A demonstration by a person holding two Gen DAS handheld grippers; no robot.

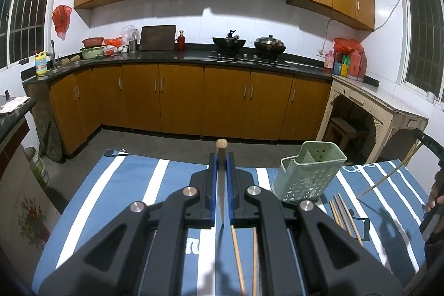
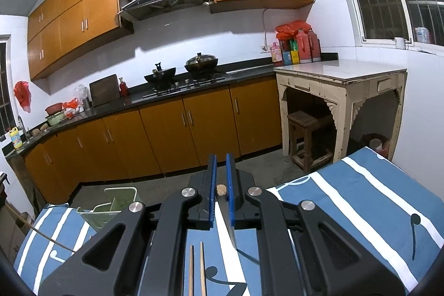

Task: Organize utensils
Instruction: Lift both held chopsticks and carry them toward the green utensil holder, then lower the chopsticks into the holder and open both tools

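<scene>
Kitchen with orange cabinets behind; blue-and-white striped surface point(image 1: 133, 179) fills lower frame in both views. Left gripper point(image 1: 221, 157) jaws closed on a knife point(image 1: 221, 185), blade edge-on between the blue pads, wooden handle end sticking up above them at frame centre. Right gripper point(image 2: 221, 179) jaws also clamped on a knife point(image 2: 231, 232), handle end between the pads, blade tip pointing down toward the cloth. Green perforated utensil holder point(image 1: 310, 174) stands upright on the surface right of centre in left view, divider inside visible; seen at lower left in right view. Loose chopsticks point(image 1: 344, 215) lie flat just right of and below the holder, more under each gripper. Thin stick point(image 1: 388, 176) slants at far right, held end unclear.
</scene>
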